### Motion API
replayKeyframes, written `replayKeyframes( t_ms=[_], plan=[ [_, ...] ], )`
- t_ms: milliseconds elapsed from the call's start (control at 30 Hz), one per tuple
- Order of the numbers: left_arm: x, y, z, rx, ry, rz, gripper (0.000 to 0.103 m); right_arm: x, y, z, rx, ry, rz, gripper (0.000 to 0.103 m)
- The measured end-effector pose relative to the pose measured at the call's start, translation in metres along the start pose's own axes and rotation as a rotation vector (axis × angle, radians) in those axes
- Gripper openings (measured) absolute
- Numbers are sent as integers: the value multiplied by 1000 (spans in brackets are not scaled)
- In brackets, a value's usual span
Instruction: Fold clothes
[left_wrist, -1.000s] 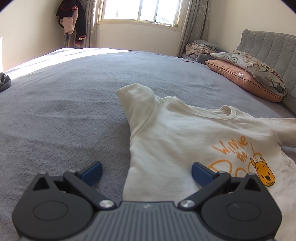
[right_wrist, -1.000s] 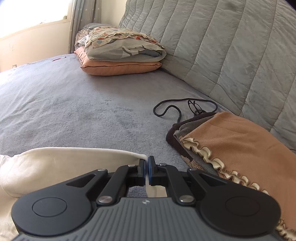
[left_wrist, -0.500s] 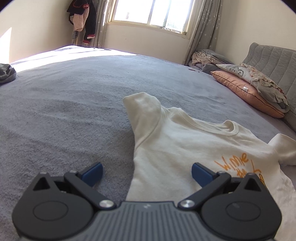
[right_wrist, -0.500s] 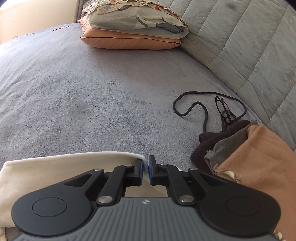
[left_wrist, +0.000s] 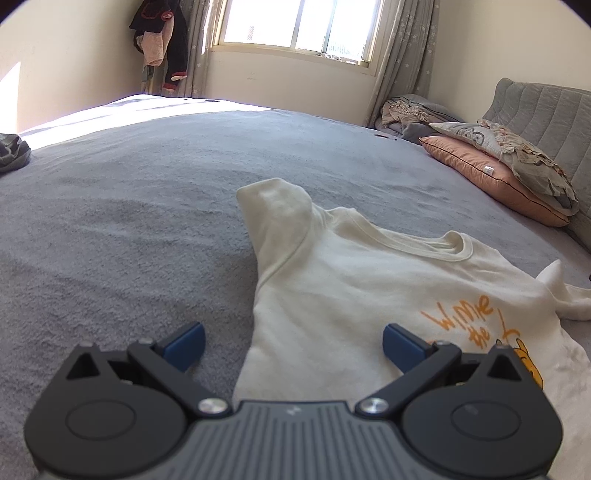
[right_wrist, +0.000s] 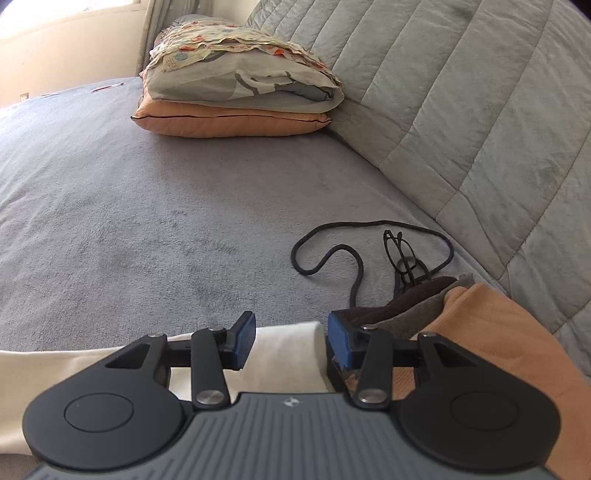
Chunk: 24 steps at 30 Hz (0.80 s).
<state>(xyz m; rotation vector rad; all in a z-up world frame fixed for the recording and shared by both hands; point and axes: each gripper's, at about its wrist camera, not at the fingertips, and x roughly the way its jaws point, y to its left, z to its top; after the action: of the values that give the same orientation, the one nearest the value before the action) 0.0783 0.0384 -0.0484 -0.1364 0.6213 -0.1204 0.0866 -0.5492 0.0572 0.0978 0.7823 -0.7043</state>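
Note:
A cream T-shirt (left_wrist: 354, 288) with an orange print and a cartoon bear lies face up on the grey bedspread (left_wrist: 129, 221), collar toward the pillows. My left gripper (left_wrist: 291, 345) hovers open over the shirt's lower left side, its blue pads wide apart and holding nothing. In the right wrist view the shirt's sleeve (right_wrist: 284, 350) lies between the blue pads of my right gripper (right_wrist: 291, 343). Those jaws are opening and the pads stand clear of the cloth.
Folded clothes, orange-tan on top of brown (right_wrist: 480, 332), sit right beside the right gripper. Behind them lie a black cord (right_wrist: 332, 254) and glasses (right_wrist: 402, 254). Stacked pillows (right_wrist: 236, 99) rest against the quilted grey headboard (right_wrist: 461, 110). A dark garment (left_wrist: 13, 151) lies at far left.
The right gripper went from shut on the sleeve's end to apart, letting the sleeve go, as it slid toward the folded pile. The left view tilted slightly; its gripper stayed open.

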Motion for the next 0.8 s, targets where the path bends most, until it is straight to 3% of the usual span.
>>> replayKeyframes(
  t_ms=[233,333,533,567,600,633,667,800],
  plan=[
    [0,-1,-2,9,4,11,103,10,-36,-36,223,66,82,51],
    [0,-1,-2,11,6,12,103,14,-42,-57,347,76,155,51],
    [0,-1,-2,13,6,14,103,27,-38,-83,526,100,215,49],
    [0,-1,-2,13,7,14,103,28,-37,-83,534,92,204,45],
    [1,-1,-2,14,7,14,103,29,-34,-83,532,79,179,30],
    [1,-1,-2,14,7,15,103,27,-32,-81,520,63,162,7],
    [1,-1,-2,13,7,14,103,25,-30,-80,506,48,147,2],
    [0,-1,-2,10,7,11,103,10,-21,-73,413,-23,41,1]
  ],
)
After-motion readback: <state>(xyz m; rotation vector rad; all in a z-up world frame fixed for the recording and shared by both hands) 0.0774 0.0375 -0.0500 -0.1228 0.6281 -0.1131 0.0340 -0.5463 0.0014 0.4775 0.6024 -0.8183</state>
